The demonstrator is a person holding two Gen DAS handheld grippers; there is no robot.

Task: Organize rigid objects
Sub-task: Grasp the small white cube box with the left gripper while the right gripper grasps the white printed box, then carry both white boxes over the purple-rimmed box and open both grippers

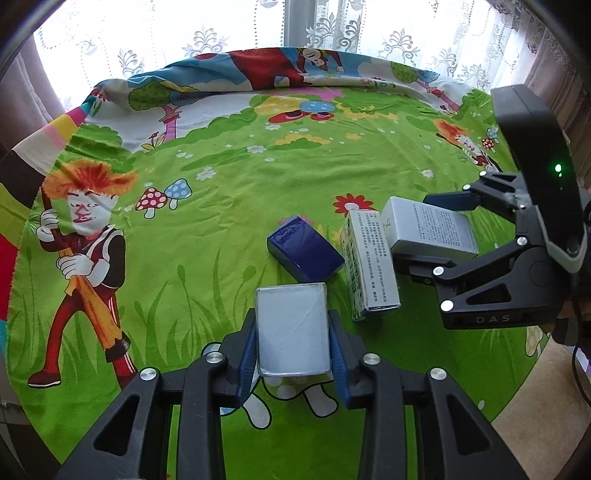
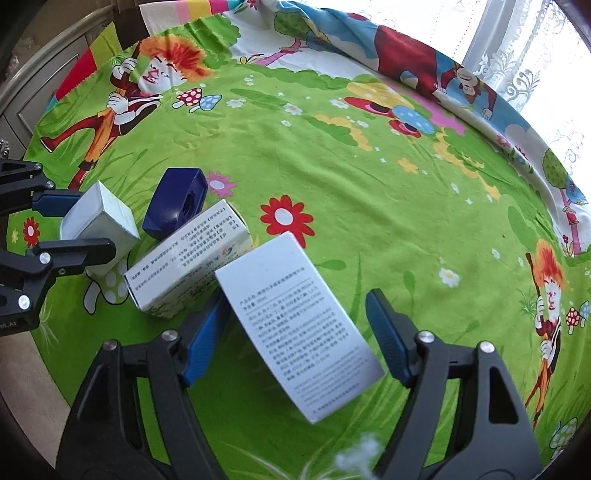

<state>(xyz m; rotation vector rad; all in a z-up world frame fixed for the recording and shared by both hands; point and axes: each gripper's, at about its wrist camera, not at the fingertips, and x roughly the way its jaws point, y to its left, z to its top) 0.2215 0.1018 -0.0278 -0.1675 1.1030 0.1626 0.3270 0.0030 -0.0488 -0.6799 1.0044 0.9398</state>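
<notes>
On a round table draped in a bright green cartoon cloth point(image 1: 229, 206), four small boxes sit close together near the edge; the left gripper point(image 1: 293, 347) is clamped on a plain white box point(image 1: 291, 328), its blue pads point(image 1: 248, 354) pressing both narrow sides, the box upright between them.

Just beyond lies a dark blue box point(image 1: 304, 251), flat on the cloth; beside it, a long printed carton point(image 1: 369, 266) rests on its side, one corner touching or nearly touching the blue one — the gap is too fine to read.

The right gripper point(image 2: 295, 332) straddles a grey-white box with small print point(image 2: 299, 325); its jaws stand wide, the left pad point(image 2: 207, 332) close against the box, the right pad point(image 2: 388, 332) clearly apart from it; the box sits tilted across the gap, and whether it is carried or lying on the cloth cannot be told.

A lace curtain point(image 1: 258, 33) hangs behind the table.
</notes>
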